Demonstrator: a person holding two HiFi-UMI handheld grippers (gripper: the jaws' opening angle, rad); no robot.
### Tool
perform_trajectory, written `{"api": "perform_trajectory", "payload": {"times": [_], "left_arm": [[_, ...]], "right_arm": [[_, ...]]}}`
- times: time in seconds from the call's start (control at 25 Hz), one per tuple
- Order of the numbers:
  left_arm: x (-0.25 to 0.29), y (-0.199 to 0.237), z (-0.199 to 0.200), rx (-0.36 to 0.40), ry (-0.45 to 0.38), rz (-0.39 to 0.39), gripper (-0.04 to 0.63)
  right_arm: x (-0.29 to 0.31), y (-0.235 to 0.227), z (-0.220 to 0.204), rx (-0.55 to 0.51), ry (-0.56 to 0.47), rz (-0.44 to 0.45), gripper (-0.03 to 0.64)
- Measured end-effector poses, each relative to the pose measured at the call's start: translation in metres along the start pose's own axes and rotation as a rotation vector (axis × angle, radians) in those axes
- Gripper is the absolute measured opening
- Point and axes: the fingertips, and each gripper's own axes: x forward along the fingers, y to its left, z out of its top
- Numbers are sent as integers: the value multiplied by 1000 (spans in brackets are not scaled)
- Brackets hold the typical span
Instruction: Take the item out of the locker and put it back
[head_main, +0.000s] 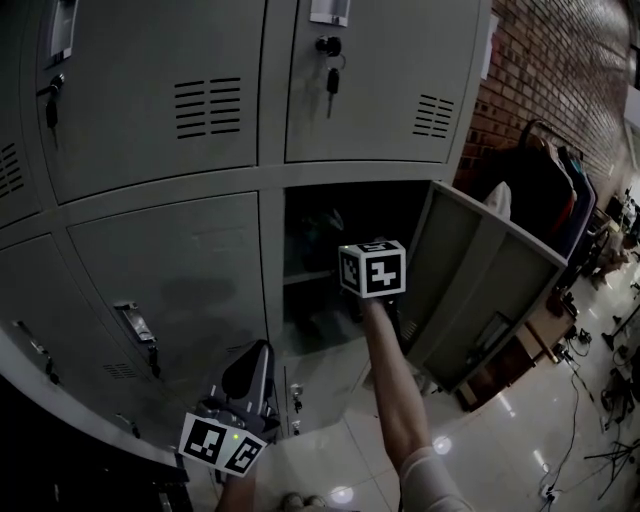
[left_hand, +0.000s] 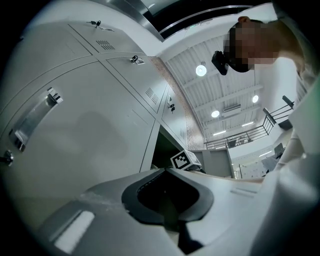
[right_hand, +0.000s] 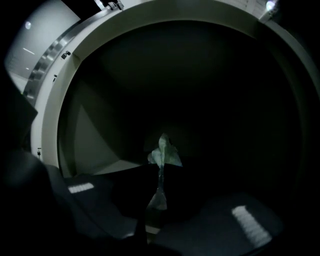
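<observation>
The lower middle locker (head_main: 320, 235) stands open, with its door (head_main: 480, 290) swung out to the right. My right gripper reaches into it; only its marker cube (head_main: 372, 268) and the forearm behind it show in the head view. Seen from the right gripper view, the compartment is dark and the right gripper (right_hand: 161, 167) is shut. A small pale shape (right_hand: 163, 155) sits at its tips; I cannot tell what it is. My left gripper (head_main: 255, 352) hangs low in front of the closed locker on the left, shut with nothing in it (left_hand: 170, 207).
Closed grey lockers surround the open one; keys hang in the upper doors (head_main: 331, 72). A handle (head_main: 135, 325) sticks out of the lower left door. A clothes rack (head_main: 545, 190) stands by the brick wall on the right, with cables (head_main: 575, 400) on the glossy floor.
</observation>
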Motion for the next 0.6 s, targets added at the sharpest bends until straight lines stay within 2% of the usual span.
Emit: {"api": "perform_trajectory", "payload": {"times": [0.2, 0.32, 0.44, 0.6], "left_arm": [[5, -4, 1, 4, -2, -16, 3], [7, -7, 6, 19, -5, -23, 3], [3, -11, 15, 52, -20, -22, 3], [-4, -16, 24, 96, -30, -16, 3]], "right_arm": [[-9, -5, 4, 29, -30, -10, 15], [-31, -1, 9, 71, -94, 16, 15], [-82, 14, 16, 96, -230, 55, 15], [-181, 48, 20, 114, -447, 93, 17]]}}
